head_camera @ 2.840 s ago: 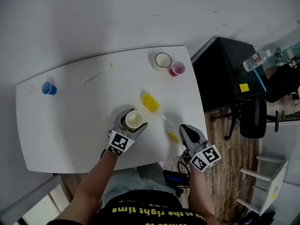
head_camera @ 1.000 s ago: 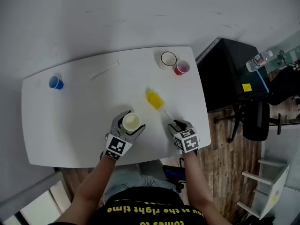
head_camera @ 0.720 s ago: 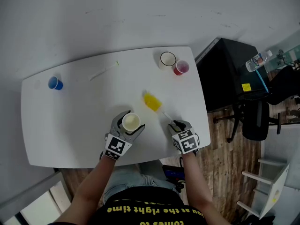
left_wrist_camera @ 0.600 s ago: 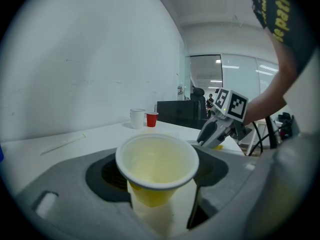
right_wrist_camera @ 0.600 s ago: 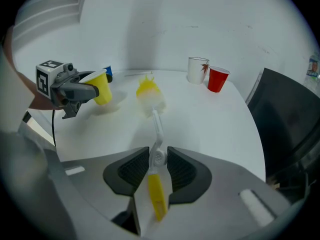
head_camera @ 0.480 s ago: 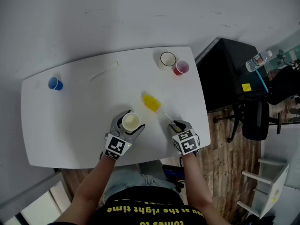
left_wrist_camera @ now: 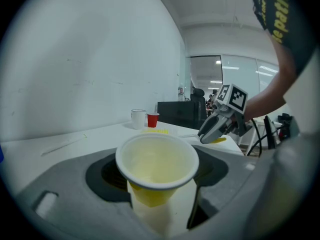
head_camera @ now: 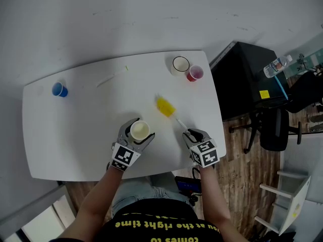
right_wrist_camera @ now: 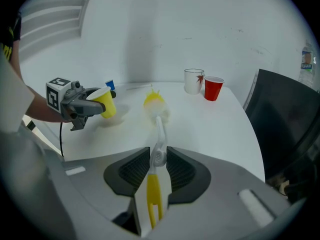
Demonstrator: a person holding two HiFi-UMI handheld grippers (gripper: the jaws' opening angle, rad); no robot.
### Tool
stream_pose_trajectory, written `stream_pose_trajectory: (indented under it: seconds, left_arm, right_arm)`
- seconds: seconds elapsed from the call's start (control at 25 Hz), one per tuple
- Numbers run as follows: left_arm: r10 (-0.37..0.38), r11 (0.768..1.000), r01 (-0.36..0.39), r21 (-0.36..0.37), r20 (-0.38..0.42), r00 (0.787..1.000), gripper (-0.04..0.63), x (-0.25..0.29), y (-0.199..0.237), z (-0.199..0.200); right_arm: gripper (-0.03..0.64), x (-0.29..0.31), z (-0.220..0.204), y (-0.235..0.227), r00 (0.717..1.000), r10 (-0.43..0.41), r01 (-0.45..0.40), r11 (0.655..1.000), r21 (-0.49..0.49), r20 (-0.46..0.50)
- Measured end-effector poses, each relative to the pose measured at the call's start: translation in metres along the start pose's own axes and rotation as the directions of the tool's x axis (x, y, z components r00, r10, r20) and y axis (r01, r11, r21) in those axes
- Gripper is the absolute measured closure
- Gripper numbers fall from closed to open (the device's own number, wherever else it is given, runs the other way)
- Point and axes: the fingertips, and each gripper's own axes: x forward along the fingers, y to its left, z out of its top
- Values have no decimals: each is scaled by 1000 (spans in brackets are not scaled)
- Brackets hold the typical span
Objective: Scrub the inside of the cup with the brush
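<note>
The left hand-held gripper (head_camera: pixel 141 128) clamps a yellow plastic cup with a pale inside (left_wrist_camera: pixel 157 159) over the white desk (head_camera: pixel 75 115). At its 3 o'clock, the right hand-held gripper (right_wrist_camera: pixel 159 160) has just been closing and now pinches the white-and-yellow handle of the yellow-bristled brush (right_wrist_camera: pixel 156 126). The brush's head sits near the cup, at its 1 o'clock.

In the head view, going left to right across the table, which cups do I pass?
blue cup → yellow cup → white cup → red cup
</note>
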Motion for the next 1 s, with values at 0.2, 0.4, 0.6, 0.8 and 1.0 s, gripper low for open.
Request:
stream_pose_trajectory:
  seconds: [0.2,0.4,0.6,0.8,1.0]
  left_arm:
    - [-8,1000,8,12,-4,1000,242,-1,0,3]
    - [-20,1000,20,19,-1,1000,242,-2,-2,8]
    - [-56,998,56,31,-8,998,241,-3,-6,13]
    - [-100,994,100,43,-19,995,241,-4,-10,19]
    - [-107,991,108,85,-17,994,242,-5,-6,28]
  right_arm:
    - [575,-16,14,2,998,17,-17,1000,-7,67]
    - [574,-34,25,2,995,28,-26,999,-24,97]
    - [574,-52,40,7,990,46,-40,998,-51,131]
    - [574,-74,52,16,986,72,-54,991,-125,151]
    - [574,-96,58,19,986,72,-42,980,-193,153]
